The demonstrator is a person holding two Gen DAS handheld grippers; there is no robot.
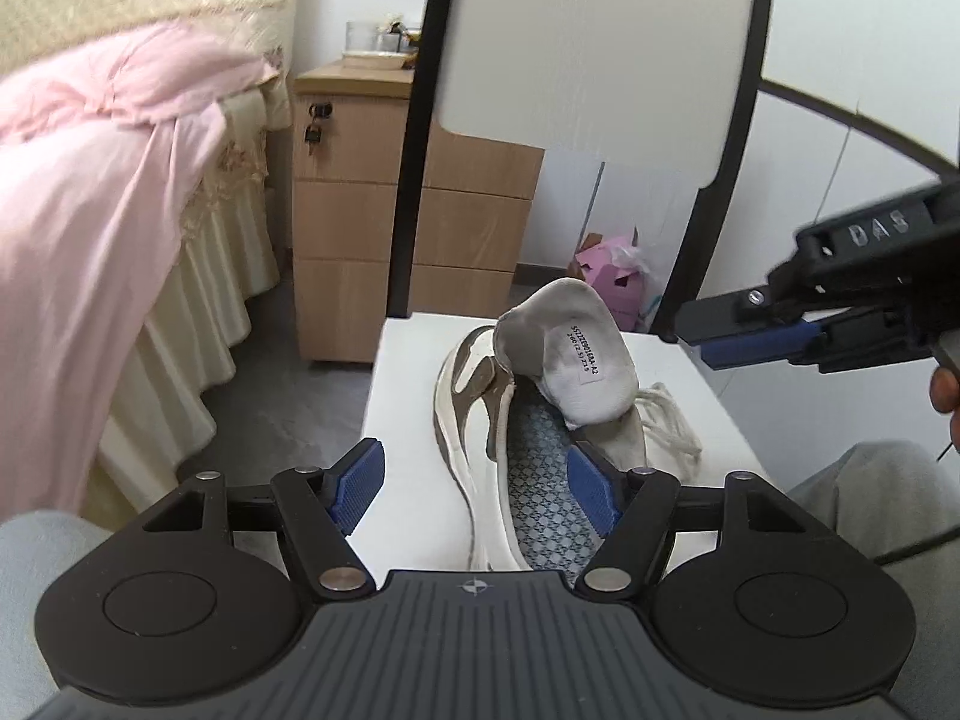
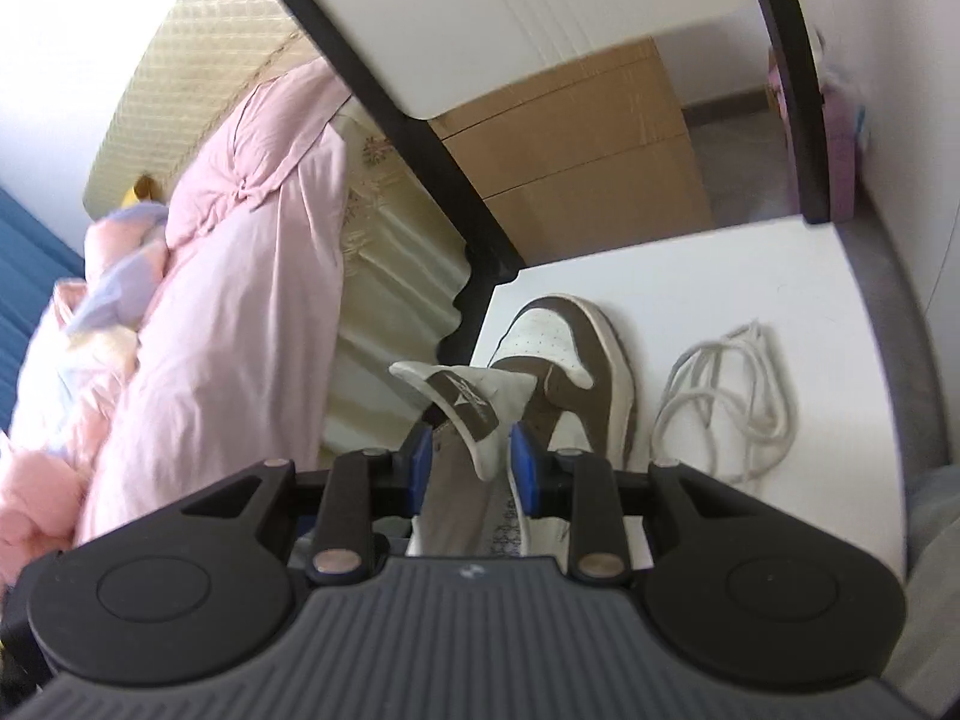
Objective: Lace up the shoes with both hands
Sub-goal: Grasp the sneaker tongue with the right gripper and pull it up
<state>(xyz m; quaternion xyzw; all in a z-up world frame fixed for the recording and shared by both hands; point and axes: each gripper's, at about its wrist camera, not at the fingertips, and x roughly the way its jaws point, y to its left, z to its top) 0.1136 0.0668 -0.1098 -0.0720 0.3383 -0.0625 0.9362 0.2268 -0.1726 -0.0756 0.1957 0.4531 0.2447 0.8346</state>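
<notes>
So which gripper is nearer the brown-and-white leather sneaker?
Left. The left gripper straddles the sneaker's side wall, jaws open; the right gripper hangs clear of it, beside the raised grey tongue.

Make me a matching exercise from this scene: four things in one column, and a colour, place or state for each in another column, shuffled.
Things:
1. tongue
2. lace
3. left gripper
4. blanket

Descriptions:
A. pink
B. raised upright
C. open
D. lying loose beside the shoe

Pairs: 1-B, 2-D, 3-C, 4-A
</notes>
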